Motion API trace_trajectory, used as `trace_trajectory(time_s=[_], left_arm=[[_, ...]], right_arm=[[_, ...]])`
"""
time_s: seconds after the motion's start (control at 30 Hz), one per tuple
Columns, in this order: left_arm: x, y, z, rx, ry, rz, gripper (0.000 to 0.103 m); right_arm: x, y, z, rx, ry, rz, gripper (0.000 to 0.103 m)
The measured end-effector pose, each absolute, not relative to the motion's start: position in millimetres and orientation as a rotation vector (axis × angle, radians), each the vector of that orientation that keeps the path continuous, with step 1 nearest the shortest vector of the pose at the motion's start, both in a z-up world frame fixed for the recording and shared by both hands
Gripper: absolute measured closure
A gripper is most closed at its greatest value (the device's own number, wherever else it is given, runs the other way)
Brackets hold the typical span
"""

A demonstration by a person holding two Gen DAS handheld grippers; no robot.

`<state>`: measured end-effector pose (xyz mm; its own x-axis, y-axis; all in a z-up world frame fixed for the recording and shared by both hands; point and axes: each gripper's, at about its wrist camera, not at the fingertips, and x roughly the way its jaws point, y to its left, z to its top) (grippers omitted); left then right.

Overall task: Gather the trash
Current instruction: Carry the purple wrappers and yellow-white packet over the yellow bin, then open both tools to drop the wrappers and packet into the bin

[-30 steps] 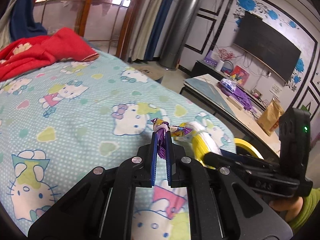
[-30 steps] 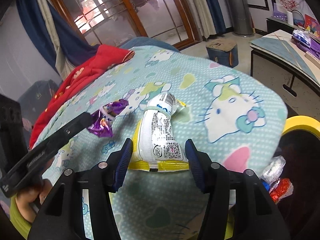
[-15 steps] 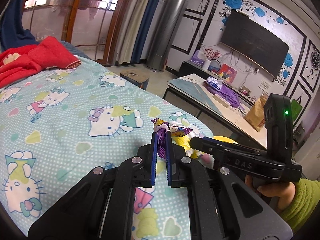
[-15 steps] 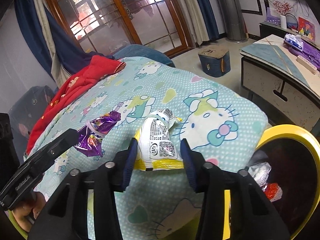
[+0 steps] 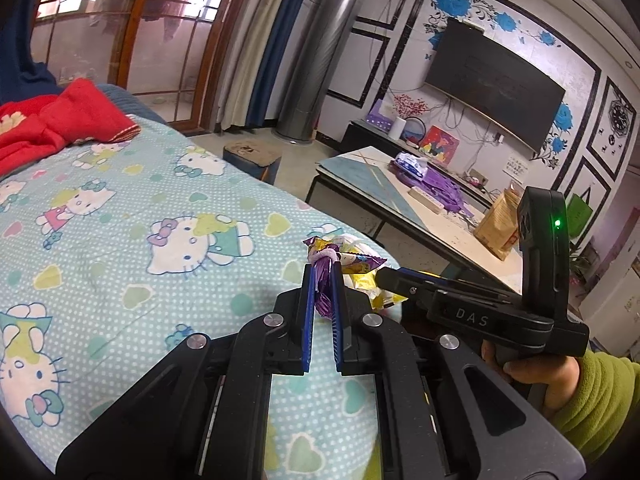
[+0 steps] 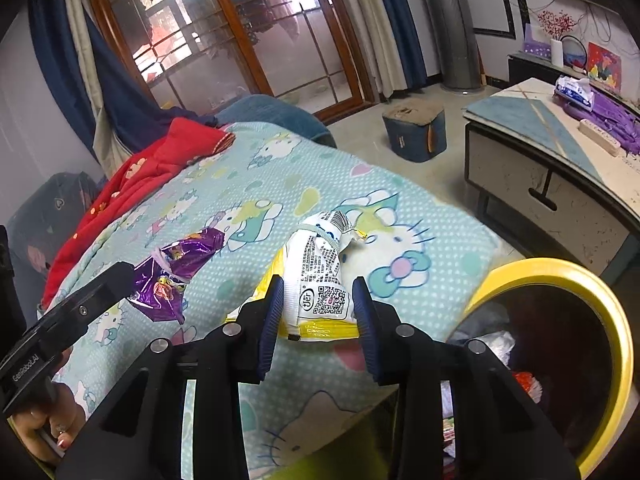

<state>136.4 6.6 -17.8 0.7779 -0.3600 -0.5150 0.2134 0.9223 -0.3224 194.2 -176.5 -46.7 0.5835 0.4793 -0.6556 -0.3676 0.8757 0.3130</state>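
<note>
My left gripper [image 5: 323, 276] is shut on a purple foil wrapper [image 5: 325, 280], held above the Hello Kitty bedspread [image 5: 120, 240]; the wrapper also shows in the right wrist view [image 6: 172, 276]. My right gripper [image 6: 318, 300] is shut on a white and yellow snack packet [image 6: 320, 276], lifted off the bed near its corner. The right gripper body shows in the left wrist view [image 5: 480, 312], just right of the left one. A yellow-rimmed bin [image 6: 580, 276] with trash inside stands at the lower right, below the bed's corner.
A red blanket [image 5: 52, 128] lies at the bed's far end. A low table [image 6: 560, 168] with purple items stands to the right. A small blue stool [image 6: 416, 128] sits on the floor beyond the bed.
Both grippers have risen and pulled back toward the bed's corner with their trash. The yellow bin has come further into the right wrist view.
</note>
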Motion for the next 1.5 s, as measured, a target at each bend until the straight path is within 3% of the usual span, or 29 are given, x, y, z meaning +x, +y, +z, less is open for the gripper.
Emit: trace_trajectory(time_s=[0.53, 1.5], left_arm=[[134.4, -55.8, -10.1, -0.176, 0.608, -0.438, 0.099], [125.0, -159.7, -43.1, 0.009, 0.675, -0.622, 0.099]], right_arm=[[179.3, -265.8, -36.8, 0.229, 0.786, 0.374, 0.069], [155.9, -371.6, -74.1, 0.334, 0.867, 0.185, 0.069]])
